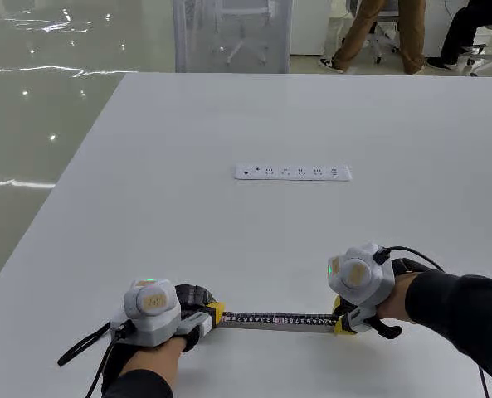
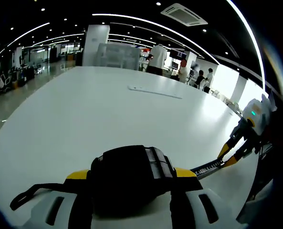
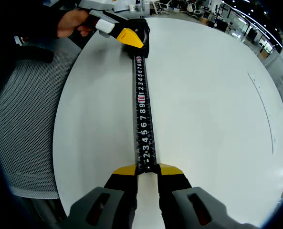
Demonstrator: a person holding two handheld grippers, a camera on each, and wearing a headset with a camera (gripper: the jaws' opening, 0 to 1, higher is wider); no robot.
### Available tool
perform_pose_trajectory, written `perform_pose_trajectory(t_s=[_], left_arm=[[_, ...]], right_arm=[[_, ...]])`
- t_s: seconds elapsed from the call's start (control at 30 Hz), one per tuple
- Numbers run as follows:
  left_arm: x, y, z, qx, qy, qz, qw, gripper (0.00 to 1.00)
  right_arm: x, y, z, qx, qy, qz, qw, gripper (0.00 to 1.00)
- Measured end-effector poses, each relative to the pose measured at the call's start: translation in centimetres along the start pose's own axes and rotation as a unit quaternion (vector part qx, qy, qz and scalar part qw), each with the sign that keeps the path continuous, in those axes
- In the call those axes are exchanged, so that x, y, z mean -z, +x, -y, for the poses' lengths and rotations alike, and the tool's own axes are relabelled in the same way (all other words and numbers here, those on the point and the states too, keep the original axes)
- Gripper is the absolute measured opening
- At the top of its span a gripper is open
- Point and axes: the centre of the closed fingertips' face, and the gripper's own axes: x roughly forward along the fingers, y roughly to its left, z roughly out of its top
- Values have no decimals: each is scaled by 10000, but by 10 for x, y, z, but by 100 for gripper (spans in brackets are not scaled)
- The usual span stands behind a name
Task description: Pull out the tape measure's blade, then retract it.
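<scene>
White and mostly bare, the surface (image 1: 229,240) ran away from me toward a glossy floor, with office chairs and people's legs beyond its far edge. The fingers (image 2: 186,172) of my left gripper (image 1: 211,313) were clamped on the black case (image 2: 129,171) of the tape measure, one yellow tip on either side of it. The case sat on the surface close to the near edge, toward the left side.

The fingers (image 3: 124,170) of my right gripper (image 1: 342,325) were closed on the free end of the blade (image 3: 142,109), pinching it between their yellow tips. They were low over the surface by the same near edge, further right.

Between the two grippers the blade lay drawn out, straight and flat, numbers facing up. It ran along the near edge from the mouth of the case to my right fingers. In the right gripper view the case sat at the far end of the blade, with the left gripper's yellow tip against it and my hand behind. A grey mesh chair (image 3: 22,119) stood just off the edge of the surface there.

Well apart from the tape, a white power strip (image 1: 293,172) lay flat around the middle of the surface, parallel to the near edge.
</scene>
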Motion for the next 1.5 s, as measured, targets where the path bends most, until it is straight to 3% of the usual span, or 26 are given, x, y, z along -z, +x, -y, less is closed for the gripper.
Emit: perform_pose_trajectory(t_s=[1.5], left_arm=[[0, -1, -1, 121, -156, -62, 9998, 61]], right_arm=[[-22, 8, 1, 12, 70, 254, 9997, 12]])
